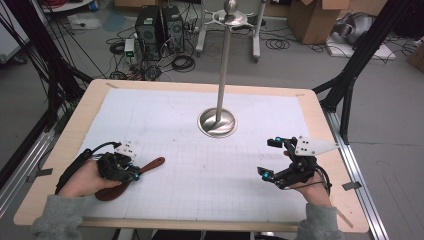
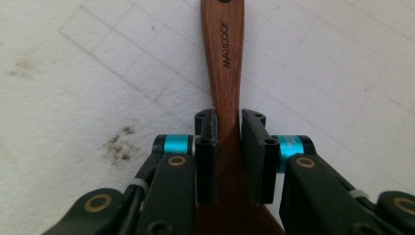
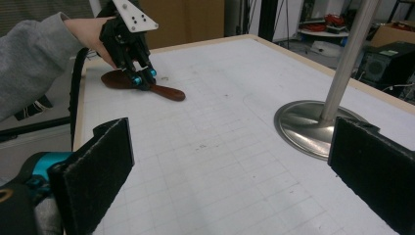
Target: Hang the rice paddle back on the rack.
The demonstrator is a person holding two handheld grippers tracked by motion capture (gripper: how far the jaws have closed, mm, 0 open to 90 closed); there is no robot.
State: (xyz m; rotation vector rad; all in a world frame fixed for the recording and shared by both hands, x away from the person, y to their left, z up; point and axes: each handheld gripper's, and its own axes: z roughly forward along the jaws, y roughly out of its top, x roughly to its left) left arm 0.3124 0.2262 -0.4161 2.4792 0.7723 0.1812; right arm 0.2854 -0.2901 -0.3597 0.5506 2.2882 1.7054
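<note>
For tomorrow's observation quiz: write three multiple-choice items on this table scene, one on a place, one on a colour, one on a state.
1. Where does the wooden spoon lie?
A. near the table's left edge
B. against the metal stand
C. on the floor

2. What colour is the spoon?
A. white
B. reddish brown
C. green

3. How do the right gripper jaws stand?
A. shut on the spoon
B. wide open, nothing between
C. shut on the stand

Answers:
1 A, it lies by the left gripper.
2 B, its handle shows it.
3 B, only bare table mat shows between them.
</note>
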